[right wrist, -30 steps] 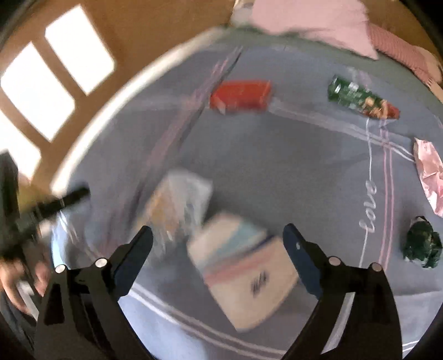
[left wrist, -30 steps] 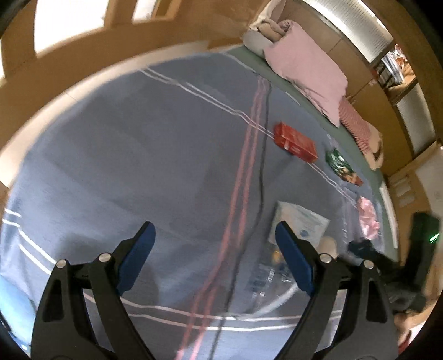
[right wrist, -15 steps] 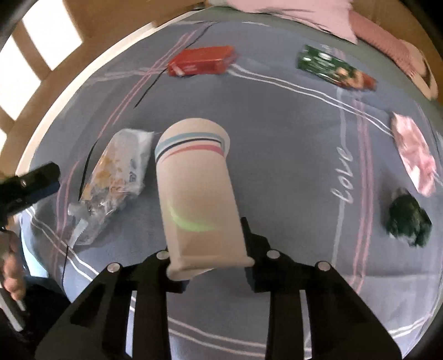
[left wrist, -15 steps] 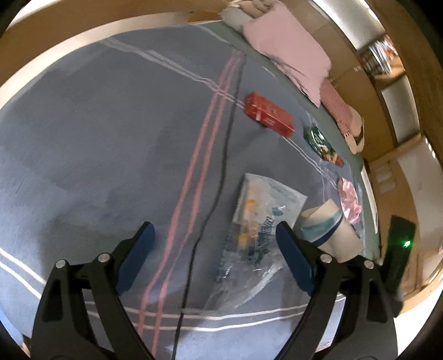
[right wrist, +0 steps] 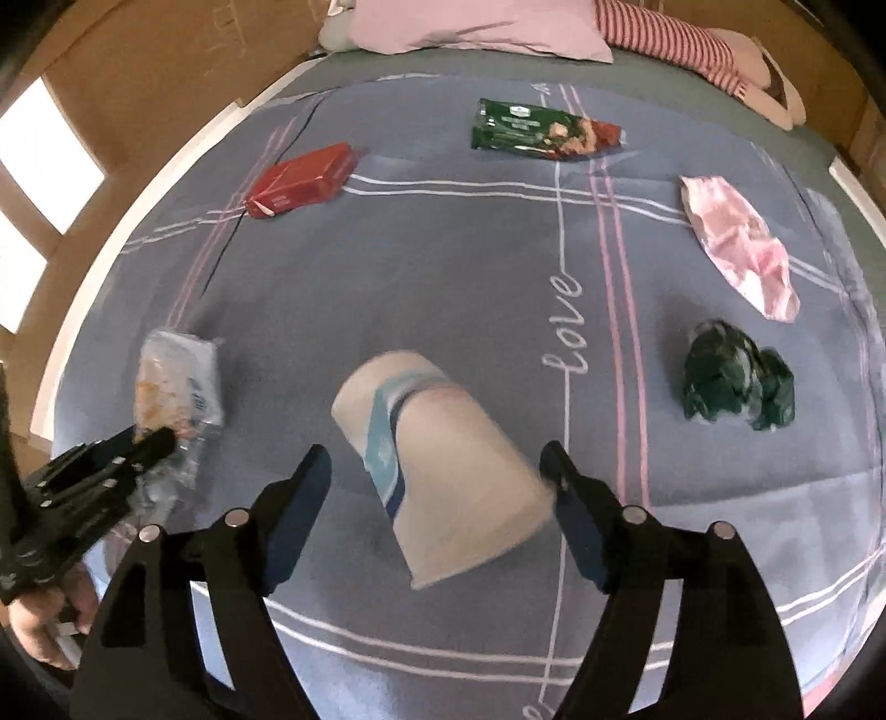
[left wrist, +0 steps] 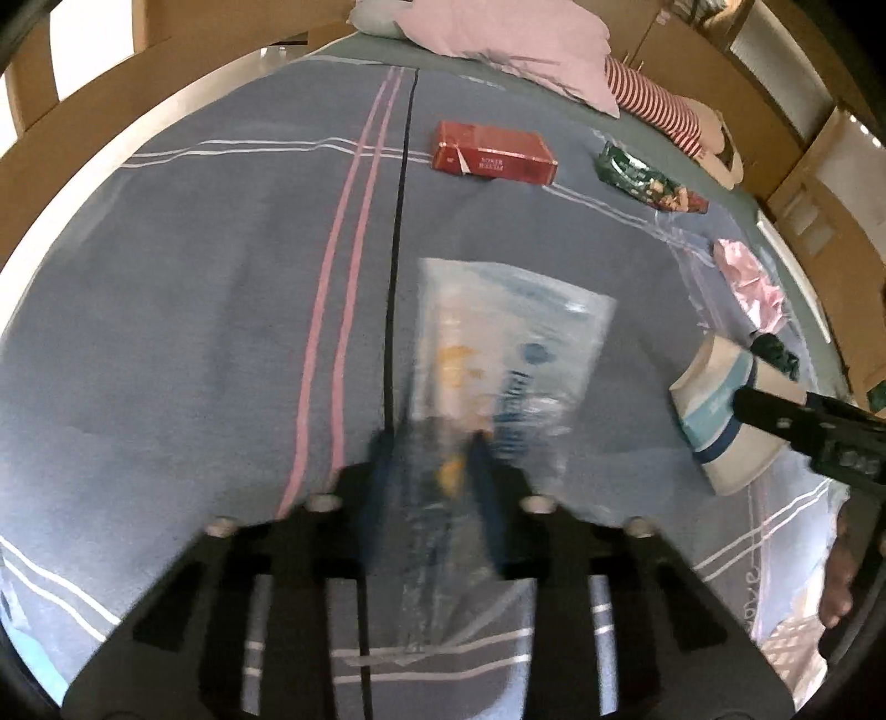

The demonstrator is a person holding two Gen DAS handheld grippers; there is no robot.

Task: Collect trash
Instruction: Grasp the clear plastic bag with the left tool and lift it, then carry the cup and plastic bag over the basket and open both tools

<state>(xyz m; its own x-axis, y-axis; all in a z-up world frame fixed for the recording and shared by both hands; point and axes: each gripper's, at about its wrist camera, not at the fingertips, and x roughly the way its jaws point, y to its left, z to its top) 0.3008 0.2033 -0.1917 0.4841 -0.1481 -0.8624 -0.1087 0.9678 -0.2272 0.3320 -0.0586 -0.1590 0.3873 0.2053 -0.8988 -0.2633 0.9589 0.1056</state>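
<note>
On the blue-grey blanket (right wrist: 470,266) lies trash. My left gripper (left wrist: 432,459) points down at a clear plastic snack bag (left wrist: 509,343); its jaws are closing, and the near end of the bag is pinched between the blue pads. In the right wrist view this bag (right wrist: 177,376) lies at the left under the left gripper (right wrist: 149,443). My right gripper (right wrist: 436,459) has its jaws opening around a paper cup (right wrist: 459,471) that lies on its side between them. The left pad stands apart from the cup. In the left wrist view the cup (left wrist: 714,399) shows at the right.
Further up the bed lie a red box (right wrist: 302,180), a green snack packet (right wrist: 542,130), a pink wrapper (right wrist: 736,243) and a dark green crumpled wad (right wrist: 736,382). A pink pillow (right wrist: 470,22) and a striped cushion (right wrist: 664,27) lie at the head. A wooden bed frame (left wrist: 138,72) borders the left.
The left gripper moved over the plastic bag and went from wide open to closed on it. The right gripper, shut on the cup half a second ago, has spread its jaws; the cup now lies between them.
</note>
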